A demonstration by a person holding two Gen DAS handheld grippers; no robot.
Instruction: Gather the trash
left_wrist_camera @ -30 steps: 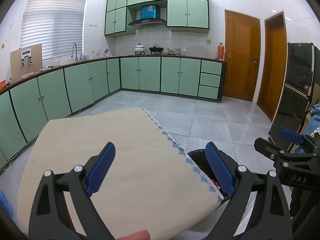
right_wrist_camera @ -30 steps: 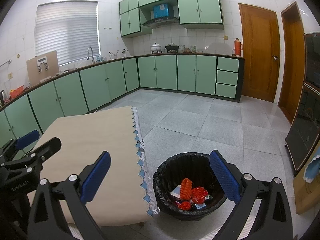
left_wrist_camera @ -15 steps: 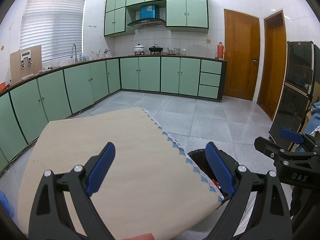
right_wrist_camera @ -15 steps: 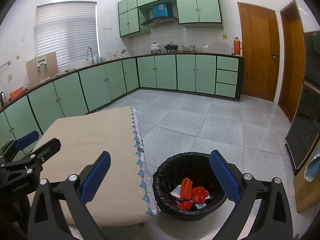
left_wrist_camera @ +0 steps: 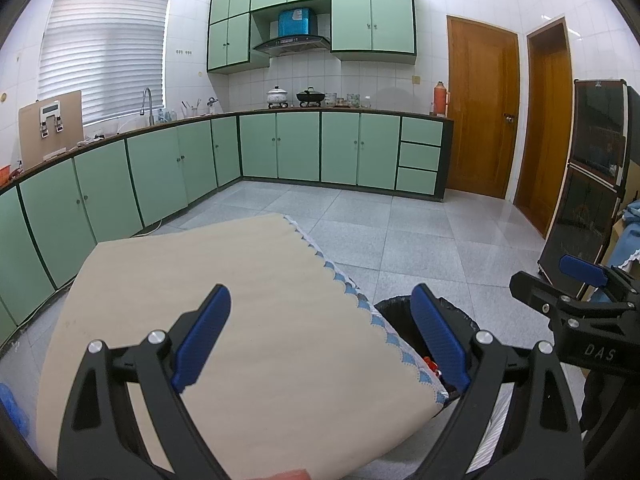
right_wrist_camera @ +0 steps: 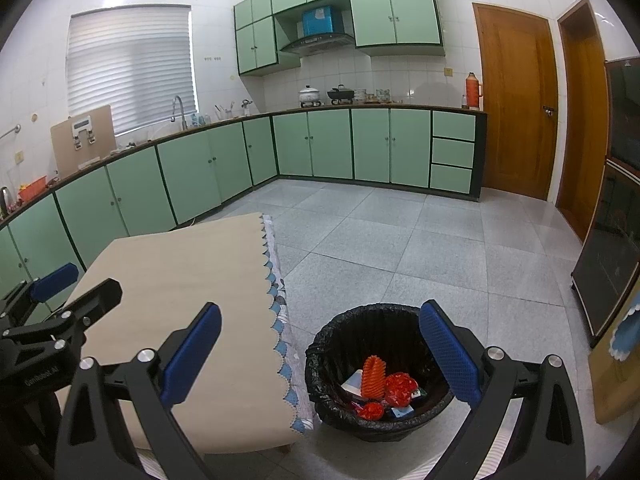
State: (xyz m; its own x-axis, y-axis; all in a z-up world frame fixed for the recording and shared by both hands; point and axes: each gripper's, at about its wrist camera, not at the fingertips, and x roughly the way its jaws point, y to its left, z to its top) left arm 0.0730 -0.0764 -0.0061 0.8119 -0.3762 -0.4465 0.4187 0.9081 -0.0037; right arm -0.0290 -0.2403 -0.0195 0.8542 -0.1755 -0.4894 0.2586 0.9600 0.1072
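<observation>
A black-lined trash bin (right_wrist_camera: 374,330) stands on the floor just right of the table; inside lie an orange ridged piece (right_wrist_camera: 373,374), red crumpled wrappers (right_wrist_camera: 399,388) and small packets. My right gripper (right_wrist_camera: 320,356) hovers open above the bin's near rim, holding nothing. My left gripper (left_wrist_camera: 320,336) is open over the cloth-covered table (left_wrist_camera: 192,280), also holding nothing. The left wrist view shows only the bin's rim (left_wrist_camera: 390,306) past the table edge, and the right gripper (left_wrist_camera: 580,280) at the far right. The left gripper (right_wrist_camera: 60,292) appears at the left of the right wrist view.
The beige tablecloth has a blue scalloped edge (right_wrist_camera: 276,300). Green cabinets (right_wrist_camera: 192,184) run along the left and back walls. Two wooden doors (right_wrist_camera: 516,104) are at the back right, a dark glass cabinet (right_wrist_camera: 612,240) at the right. Grey tiled floor (right_wrist_camera: 400,240) stretches beyond the bin.
</observation>
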